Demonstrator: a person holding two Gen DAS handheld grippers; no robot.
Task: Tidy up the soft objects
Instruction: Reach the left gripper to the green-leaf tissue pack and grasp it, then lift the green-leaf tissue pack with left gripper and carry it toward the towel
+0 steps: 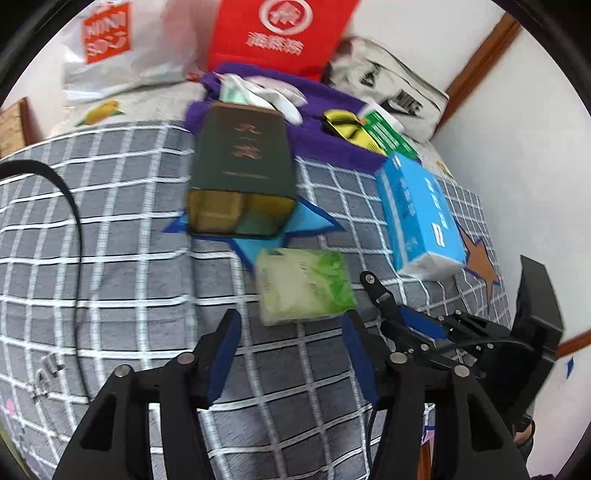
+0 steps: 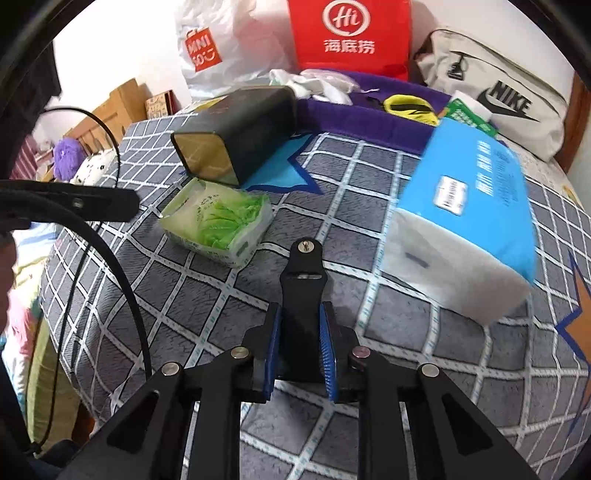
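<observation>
A green tissue pack lies on the grey checked blanket. A blue tissue pack lies to its right. A dark green tin box lies on its side on a blue star mat. My left gripper is open and empty, just short of the green pack. My right gripper is shut on a black metal bracket and shows in the left wrist view.
A purple towel with white cloths, a yellow item and a green box lies behind. A red bag, a white Miniso bag and a Nike bag stand at the back. A black cable crosses the left.
</observation>
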